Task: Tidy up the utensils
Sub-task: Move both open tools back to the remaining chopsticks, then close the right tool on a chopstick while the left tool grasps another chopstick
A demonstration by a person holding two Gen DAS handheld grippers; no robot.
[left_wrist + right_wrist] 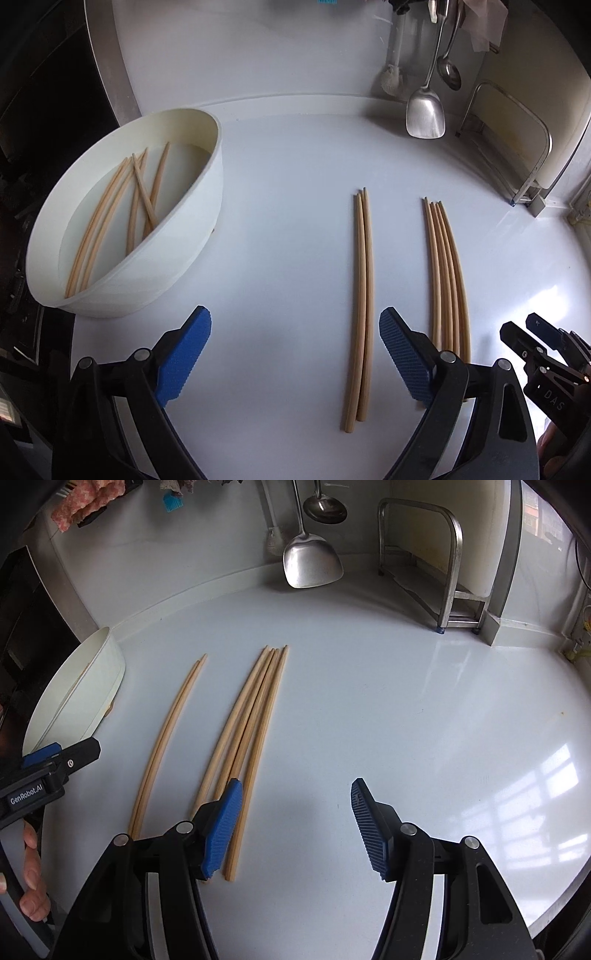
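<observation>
L wrist view, going left to right. White bowl (122, 236) stands at approx. 10 o'clock on the white worktop (288, 206), w/ several loose chopsticks (138, 206) inside, crossing each other. Left claw (295, 354) is spread wide, nothing between its blue pads; it hovers low at 6 o'clock. Pair of chopsticks (360, 306) lies flat on the worktop just inside the claw's right pad, tips pointing to 12 o'clock. Next to it, apart, at approx. 3 o'clock from the pair, a group of four chopsticks (447, 280) lies side by side, touching each other. At 1 o'clock a steel spatula (424, 114) and a ladle (448, 70) hang by the wall; metal rack (524, 147) stands at 2 o'clock.

R wrist view: right claw (295, 827) is also spread, holding nothing. Its left pad is over the near ends of the four-group (251, 716); contact cannot be told. Pair (166, 738) lies at 10 o'clock from it, bowl (74, 701) further left.
</observation>
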